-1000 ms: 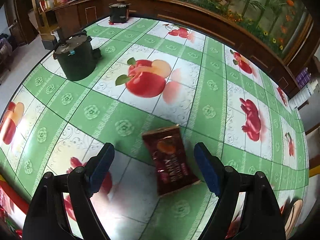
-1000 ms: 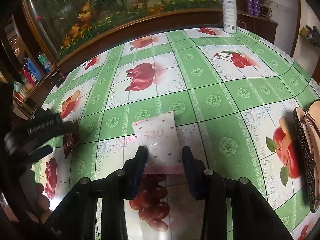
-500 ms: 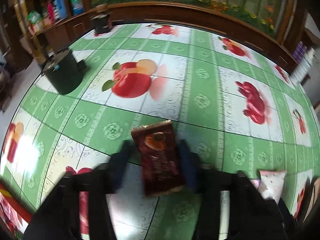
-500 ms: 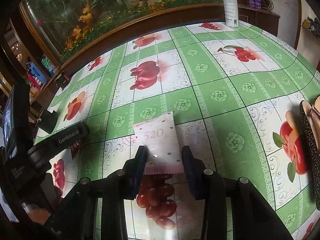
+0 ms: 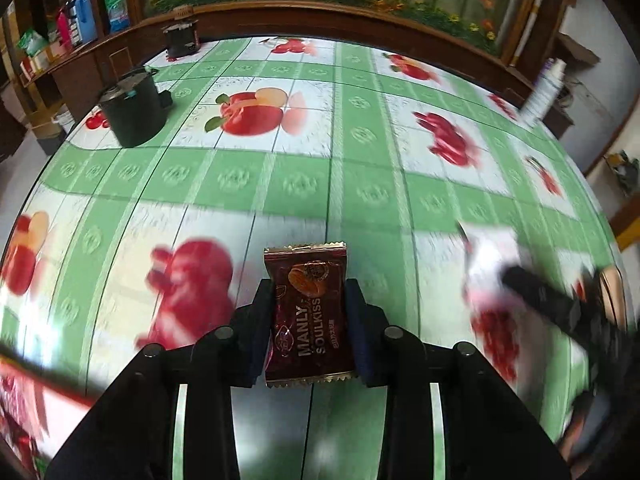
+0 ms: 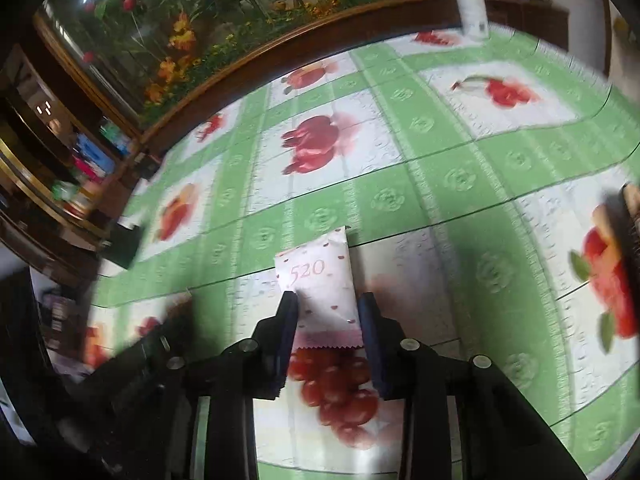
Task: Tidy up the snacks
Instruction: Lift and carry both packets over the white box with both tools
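The left gripper (image 5: 310, 312) had just been closing, and its blue pads pressed both long edges of a dark red foil snack packet printed "MANLY SOULKISS" (image 5: 310, 316), clamping it between them above the surface (image 5: 280, 168), which was covered in a green-and-white checked cloth with fruit pictures. The packet pointed away from the camera, its crimped far end past the fingertips. The right gripper (image 6: 328, 316) had likewise just been closing and was clamped on a white snack packet with small red hearts and "520" (image 6: 320, 284), its serrated pink end lying between the fingers. In the left wrist view a dark green lidded pot (image 5: 132, 114) stood well apart at the far left of the surface, and the right gripper showed as a blur at the right edge.
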`<act>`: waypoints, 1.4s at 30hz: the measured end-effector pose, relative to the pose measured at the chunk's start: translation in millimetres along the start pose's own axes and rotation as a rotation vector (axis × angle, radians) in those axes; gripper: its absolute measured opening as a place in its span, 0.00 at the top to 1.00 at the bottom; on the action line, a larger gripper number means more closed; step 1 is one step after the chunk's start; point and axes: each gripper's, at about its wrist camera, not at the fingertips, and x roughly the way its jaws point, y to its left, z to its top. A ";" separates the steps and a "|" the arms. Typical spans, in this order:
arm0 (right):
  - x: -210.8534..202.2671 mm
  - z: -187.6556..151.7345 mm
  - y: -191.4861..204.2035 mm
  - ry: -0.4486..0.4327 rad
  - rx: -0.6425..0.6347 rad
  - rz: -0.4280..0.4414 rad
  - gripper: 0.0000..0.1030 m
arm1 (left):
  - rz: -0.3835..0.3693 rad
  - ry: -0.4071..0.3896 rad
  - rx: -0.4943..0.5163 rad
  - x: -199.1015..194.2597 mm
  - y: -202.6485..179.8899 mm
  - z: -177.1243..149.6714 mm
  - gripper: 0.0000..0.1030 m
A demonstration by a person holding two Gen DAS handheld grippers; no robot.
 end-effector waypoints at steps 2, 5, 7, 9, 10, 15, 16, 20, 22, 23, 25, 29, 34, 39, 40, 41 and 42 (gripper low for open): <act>-2.7 -0.2 -0.6 -0.002 0.004 0.019 0.89 | -0.004 -0.025 0.034 -17.8 0.5 -14.9 0.69; -3.5 -4.8 -1.5 0.007 -0.003 0.027 0.96 | -0.013 -0.069 0.079 -45.8 1.8 -37.1 0.69; -0.8 -9.8 -8.4 0.024 0.012 0.029 0.97 | -0.022 -0.088 0.103 -61.8 3.6 -52.0 0.69; -0.4 -11.3 -21.9 0.027 0.063 0.060 0.98 | -0.044 -0.110 0.119 -80.2 7.7 -68.5 0.69; -1.8 -9.8 -27.7 0.024 0.077 0.070 0.98 | -0.051 -0.126 0.129 -90.4 10.4 -77.2 0.69; -7.4 -3.8 -41.6 -0.016 0.132 0.051 0.91 | -0.060 -0.184 0.152 -123.8 24.2 -105.0 0.69; -7.2 -3.4 -37.7 -0.027 0.116 0.043 0.85 | -0.064 -0.197 0.153 -129.6 26.9 -109.6 0.69; -2.0 -2.1 -13.7 -0.061 0.067 0.050 0.36 | -0.057 -0.254 0.150 -148.4 33.9 -128.1 0.69; 5.1 -2.3 6.8 -0.057 0.014 -0.026 0.32 | -0.052 -0.265 0.150 -152.2 36.5 -134.3 0.69; 9.1 -2.6 16.6 -0.065 -0.017 -0.084 0.32 | -0.050 -0.268 0.150 -153.3 37.4 -137.3 0.69; 17.4 -4.9 32.0 -0.090 -0.053 -0.200 0.32 | -0.054 -0.267 0.154 -155.0 38.9 -141.1 0.69; 39.4 -15.8 67.3 -0.141 -0.205 -0.439 0.44 | -0.048 -0.276 0.155 -163.5 45.2 -144.0 0.69; 34.3 -22.7 70.9 -0.142 -0.274 -0.449 0.64 | -0.037 -0.315 0.132 -177.4 57.1 -146.1 0.69; 4.2 -27.2 33.6 -0.063 -0.133 -0.192 0.67 | -0.028 -0.359 0.096 -192.9 76.5 -158.9 0.69; -1.6 -29.9 24.3 -0.044 -0.091 -0.129 0.67 | -0.024 -0.367 0.089 -194.8 81.1 -161.3 0.69; -9.5 -34.3 10.8 -0.020 -0.028 -0.034 0.67 | -0.020 -0.373 0.078 -196.7 87.5 -164.9 0.69; -13.6 -38.1 3.3 -0.008 0.005 0.024 0.67 | -0.017 -0.377 0.071 -197.9 92.5 -167.4 0.69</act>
